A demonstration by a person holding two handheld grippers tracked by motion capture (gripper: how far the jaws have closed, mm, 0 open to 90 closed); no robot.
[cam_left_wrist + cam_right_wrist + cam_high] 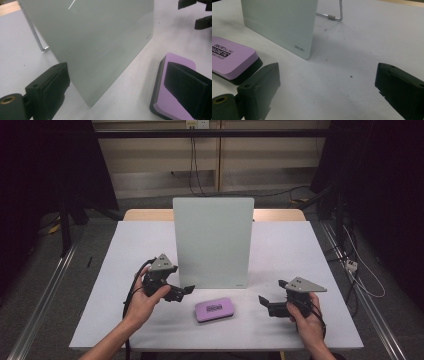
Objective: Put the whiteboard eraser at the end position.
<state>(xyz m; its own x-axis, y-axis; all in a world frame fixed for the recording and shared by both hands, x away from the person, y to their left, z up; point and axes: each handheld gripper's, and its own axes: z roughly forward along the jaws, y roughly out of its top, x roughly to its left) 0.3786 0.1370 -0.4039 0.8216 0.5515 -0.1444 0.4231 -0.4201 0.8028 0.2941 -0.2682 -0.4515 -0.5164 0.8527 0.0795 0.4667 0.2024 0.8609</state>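
A pale green glass board [212, 240] stands upright on a metal wire stand in the middle of the white table [300, 250]. A purple magnetic eraser [215, 309] with a black base lies flat just in front of it. My left gripper [186, 291] hovers to the eraser's left, open and holding nothing. In the left gripper view the board [95, 37] fills the space ahead of the left gripper [117, 92], and the eraser [178, 60] lies partly behind one jaw. My right gripper [271, 291] is open to the eraser's right. The right gripper view has the eraser [232, 57] to the left of the right gripper [329, 85].
The stand's wire leg [337, 15] juts out behind the board [279, 22]. A wooden strip [280, 214] runs along the table's far edge. Cables [360, 275] lie on the floor at the right, and dark curtains hang on both sides.
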